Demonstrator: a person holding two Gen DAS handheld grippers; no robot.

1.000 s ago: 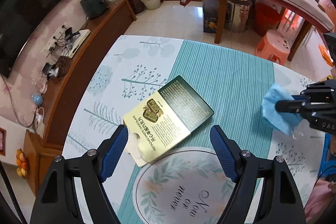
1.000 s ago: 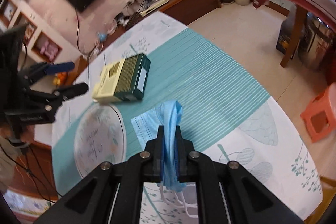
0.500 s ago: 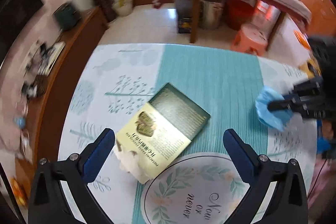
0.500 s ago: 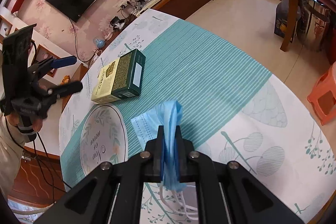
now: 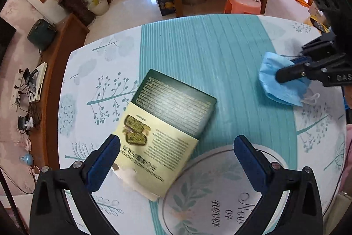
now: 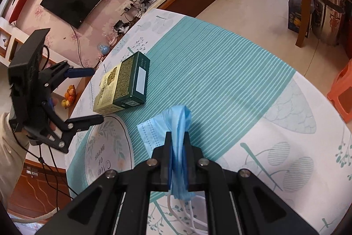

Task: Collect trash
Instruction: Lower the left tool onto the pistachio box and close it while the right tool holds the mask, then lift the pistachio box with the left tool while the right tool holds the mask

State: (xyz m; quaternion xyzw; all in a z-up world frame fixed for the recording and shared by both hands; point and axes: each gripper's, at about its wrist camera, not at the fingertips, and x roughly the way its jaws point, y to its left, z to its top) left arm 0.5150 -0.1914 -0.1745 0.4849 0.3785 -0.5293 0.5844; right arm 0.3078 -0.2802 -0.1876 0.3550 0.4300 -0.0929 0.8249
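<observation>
The right gripper [image 6: 177, 142] is clamped on a blue mask [image 6: 176, 122], holding it bunched above the table [image 6: 231, 72], with the white ear loops dangling below its fingers. The left gripper [image 5: 177, 144] hovers with its jaws wide apart over a green and cream box [image 5: 167, 124], which lies flat on the table's teal stripe, well apart from the mask.

one green-and-cream box [image 5: 167, 131], one blue face mask [image 6: 173, 133], two grippers, left gripper [image 5: 176, 160], right gripper [image 6: 177, 158], one table [image 5: 220, 54], one orange stool [image 5: 243, 1]
</observation>
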